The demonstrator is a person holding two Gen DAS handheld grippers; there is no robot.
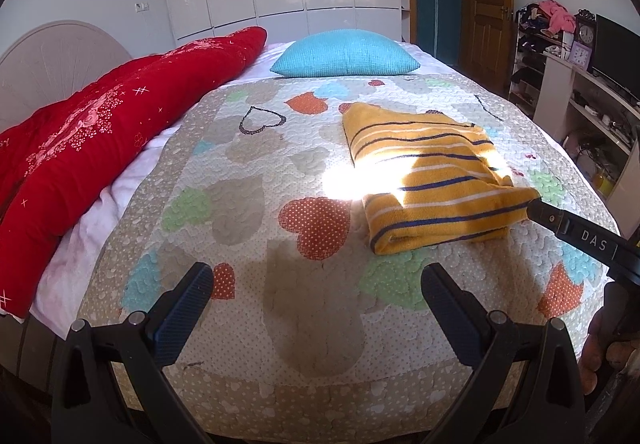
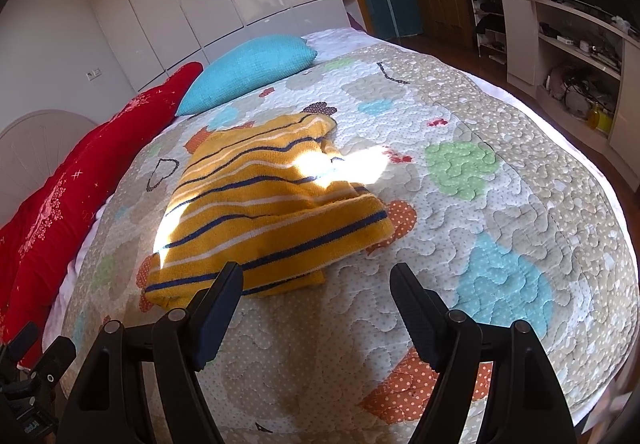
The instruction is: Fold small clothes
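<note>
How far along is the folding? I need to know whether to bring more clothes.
Done: the yellow striped knit garment lies folded over on the heart-patterned quilt. In hand: nothing; left claw and right claw are open, empty. Left: perhaps a final fold.

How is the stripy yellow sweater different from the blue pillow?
The yellow sweater has navy and white stripes; the blue pillow is plain turquoise. The sweater lies flat and folded, while the pillow is puffy. The sweater lies near the grippers, the pillow farther back. Both rest on the bed's quilt.
</note>
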